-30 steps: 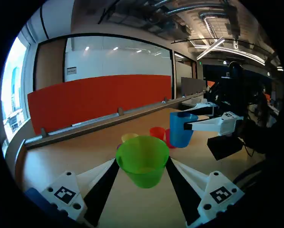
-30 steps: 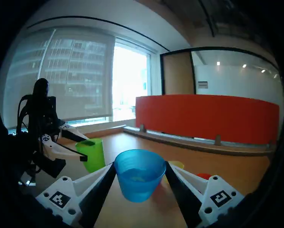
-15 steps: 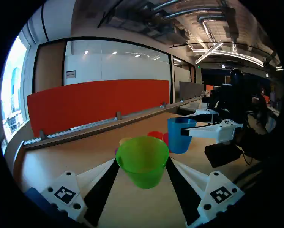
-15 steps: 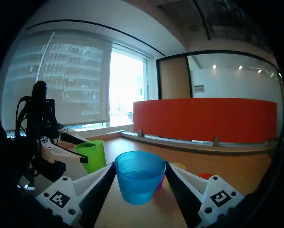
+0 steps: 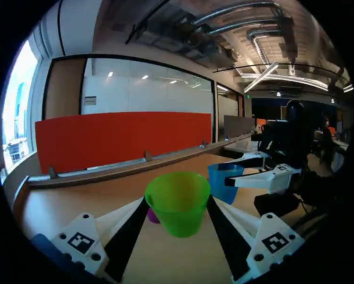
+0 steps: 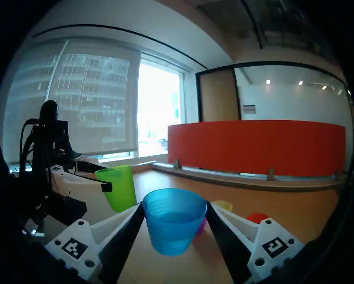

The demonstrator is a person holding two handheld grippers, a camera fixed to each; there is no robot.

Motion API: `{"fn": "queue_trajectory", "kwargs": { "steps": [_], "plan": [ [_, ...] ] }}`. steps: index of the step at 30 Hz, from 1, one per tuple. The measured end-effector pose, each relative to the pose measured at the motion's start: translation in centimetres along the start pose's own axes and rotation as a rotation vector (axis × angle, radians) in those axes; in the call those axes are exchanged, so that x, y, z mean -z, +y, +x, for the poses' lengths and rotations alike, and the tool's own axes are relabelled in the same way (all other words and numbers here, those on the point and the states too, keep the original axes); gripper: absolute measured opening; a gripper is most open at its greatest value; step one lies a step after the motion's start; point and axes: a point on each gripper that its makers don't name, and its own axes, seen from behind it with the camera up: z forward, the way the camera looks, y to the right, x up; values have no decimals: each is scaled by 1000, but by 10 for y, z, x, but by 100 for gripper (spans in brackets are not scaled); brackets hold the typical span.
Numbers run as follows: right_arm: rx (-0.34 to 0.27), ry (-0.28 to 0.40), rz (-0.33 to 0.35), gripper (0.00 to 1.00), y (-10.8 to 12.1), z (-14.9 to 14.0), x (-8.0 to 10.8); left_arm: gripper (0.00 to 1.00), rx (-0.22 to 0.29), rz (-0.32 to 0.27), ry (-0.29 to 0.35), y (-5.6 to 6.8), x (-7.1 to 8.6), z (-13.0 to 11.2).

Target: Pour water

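In the left gripper view, my left gripper (image 5: 178, 208) is shut on a translucent green cup (image 5: 178, 201), held upright above the wooden table (image 5: 82, 203). To its right, the right gripper (image 5: 234, 181) holds a blue cup (image 5: 223, 181), lower than the green cup's rim. In the right gripper view, my right gripper (image 6: 173, 228) is shut on that blue cup (image 6: 173, 226), which has water in it. The green cup (image 6: 116, 187) sits to the left in the left gripper (image 6: 101, 184), tilted slightly and raised.
Small cups stand on the table: a purple one (image 5: 152, 216) behind the green cup, and in the right gripper view a yellow one (image 6: 222, 205), a red one (image 6: 256, 218) and a purple one (image 6: 201, 224). An orange partition (image 5: 125, 135) runs along the table's far edge.
The left gripper has risen with the green cup. The blue cup now sits lower in the left gripper view, and the small cups have dropped behind the green cup.
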Motion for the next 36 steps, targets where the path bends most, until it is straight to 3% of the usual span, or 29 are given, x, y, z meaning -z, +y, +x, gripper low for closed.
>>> {"fn": "queue_trajectory", "kwargs": {
  "steps": [8, 14, 29, 36],
  "plan": [
    [0, -3, 6, 93, -4, -3, 1, 87, 9, -7, 47, 7, -1, 8],
    [1, -6, 9, 93, -6, -5, 3, 87, 27, -13, 41, 8, -4, 4],
    [36, -26, 28, 93, -8, -3, 1, 86, -30, -29, 10, 13, -3, -7],
    [73, -49, 46, 93, -12, 2, -1, 86, -25, -35, 6, 16, -3, -10]
  ]
}}
